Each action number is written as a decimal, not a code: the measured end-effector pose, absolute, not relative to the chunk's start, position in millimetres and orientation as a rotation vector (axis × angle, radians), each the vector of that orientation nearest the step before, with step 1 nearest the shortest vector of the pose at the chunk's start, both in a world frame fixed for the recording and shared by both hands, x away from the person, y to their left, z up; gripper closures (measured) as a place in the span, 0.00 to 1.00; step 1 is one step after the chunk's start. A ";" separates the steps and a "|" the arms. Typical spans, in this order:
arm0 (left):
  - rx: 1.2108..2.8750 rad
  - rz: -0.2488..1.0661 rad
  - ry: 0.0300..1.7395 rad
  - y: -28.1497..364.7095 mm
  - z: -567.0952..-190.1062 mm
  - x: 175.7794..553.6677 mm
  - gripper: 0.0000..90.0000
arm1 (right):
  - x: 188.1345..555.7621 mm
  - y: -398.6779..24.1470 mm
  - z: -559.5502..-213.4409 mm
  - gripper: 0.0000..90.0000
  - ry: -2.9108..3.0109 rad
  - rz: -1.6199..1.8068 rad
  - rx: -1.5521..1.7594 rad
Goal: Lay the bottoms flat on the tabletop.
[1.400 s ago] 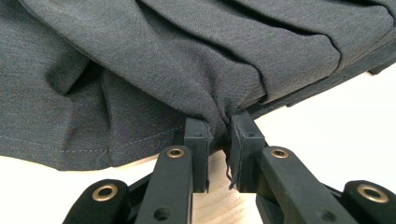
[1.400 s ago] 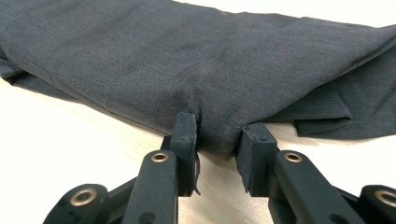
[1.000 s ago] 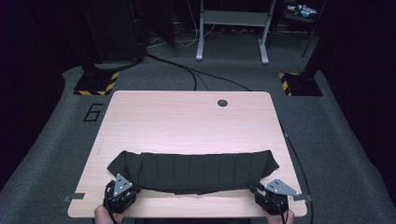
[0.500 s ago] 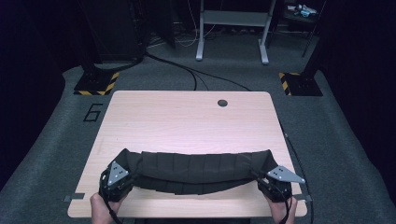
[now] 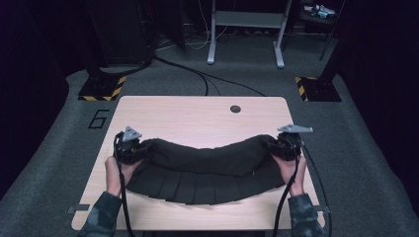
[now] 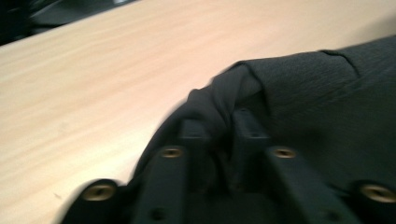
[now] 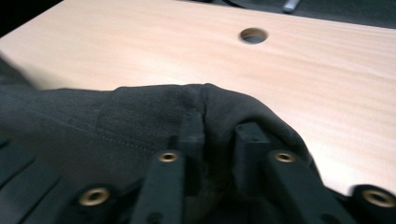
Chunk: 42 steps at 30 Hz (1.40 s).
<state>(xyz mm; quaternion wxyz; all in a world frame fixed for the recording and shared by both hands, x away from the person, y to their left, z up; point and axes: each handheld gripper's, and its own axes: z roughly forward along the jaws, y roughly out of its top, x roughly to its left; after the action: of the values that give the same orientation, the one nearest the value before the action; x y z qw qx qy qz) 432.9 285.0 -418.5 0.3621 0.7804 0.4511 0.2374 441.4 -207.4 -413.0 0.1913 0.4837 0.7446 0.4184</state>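
Observation:
A black pleated cloth (image 5: 207,170) lies across the near half of the light wooden table (image 5: 197,118). Its upper edge is raised in a thick sagging roll between my two grippers. My left gripper (image 5: 141,148) holds the left end. In the left gripper view, a bunched fold of the cloth (image 6: 317,93) is pinched between the jaws of the left gripper (image 6: 219,126). My right gripper (image 5: 274,144) holds the right end, and in the right gripper view the cloth (image 7: 93,121) drapes over the right gripper (image 7: 219,126). Both pairs of jaws have just been opening slightly, with cloth still between them.
A round cable hole (image 5: 235,108) sits near the table's far edge and is also in the right gripper view (image 7: 253,35). Bare tabletop stretches beyond the cloth. Cables trail from both grippers over the front edge. Dark stands and a metal frame (image 5: 244,29) are on the carpet behind.
Both grippers have risen and moved away from the front edge toward the table's middle. They carried the cloth's near edge up and over the flat pleats.

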 end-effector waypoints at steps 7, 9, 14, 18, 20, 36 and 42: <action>2.069 0.571 1.196 279.6 -436.9 442.6 0.32 | 459.5 -193.2 -427.1 0.29 2.094 1.071 1.434; 2.097 0.548 1.199 279.6 -446.4 443.3 0.29 | 459.0 -194.0 -436.0 0.25 2.123 1.040 1.425; 2.157 0.476 1.231 281.5 -463.1 450.0 0.24 | 459.5 -193.7 -462.5 0.19 2.211 0.981 1.469; 2.158 0.454 1.268 281.4 -470.4 453.6 0.20 | 460.3 -188.9 -477.4 0.16 2.249 0.922 1.452; 2.184 0.447 1.273 281.7 -472.8 454.6 0.17 | 461.2 -186.1 -486.1 0.13 2.265 0.858 1.465; 2.157 0.449 1.345 287.2 -516.7 441.9 0.06 | 456.8 -191.2 -517.4 0.04 2.258 0.795 1.422; 2.116 0.469 1.327 291.7 -520.3 430.2 0.06 | 448.8 -193.7 -519.6 0.06 2.225 0.828 1.409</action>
<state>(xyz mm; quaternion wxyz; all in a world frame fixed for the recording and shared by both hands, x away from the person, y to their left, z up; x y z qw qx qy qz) 430.2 291.7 -520.3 0.2954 0.7954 0.4989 0.1764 448.8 -193.7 -519.6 0.1892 0.5011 0.7914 0.2946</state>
